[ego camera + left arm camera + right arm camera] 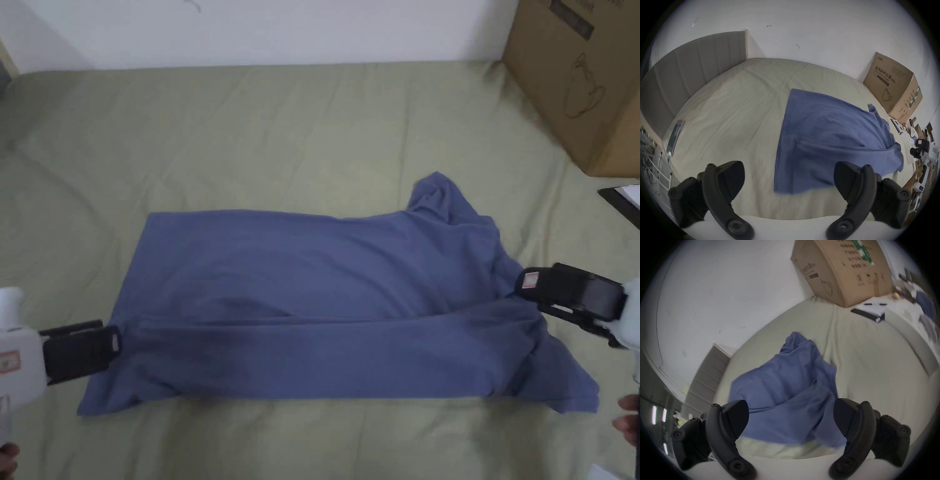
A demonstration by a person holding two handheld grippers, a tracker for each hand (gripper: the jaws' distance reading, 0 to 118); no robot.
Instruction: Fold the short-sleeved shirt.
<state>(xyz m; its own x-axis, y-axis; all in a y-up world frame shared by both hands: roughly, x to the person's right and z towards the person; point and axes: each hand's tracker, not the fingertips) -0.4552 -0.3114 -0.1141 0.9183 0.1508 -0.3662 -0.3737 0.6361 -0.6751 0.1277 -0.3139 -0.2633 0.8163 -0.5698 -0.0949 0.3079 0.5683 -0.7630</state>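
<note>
Right gripper (pixel 791 418) low over pale green bed sheet (pixel 867 363), jaws spread wide apart, nothing pinched between them. Blue short-sleeved shirt (pixel 786 389) lying on the sheet straight ahead, near hem reaching in between the two jaws, far end bunched up into a rumpled peak. Cardboard box (pixel 843 272) standing at the far corner of the bed against a white wall (pixel 721 288). Flat black-edged item (pixel 867 313) just beside the box. Grey padded headboard (pixel 708 378) off to the left. Blurred clutter at the far right edge, not identifiable
</note>
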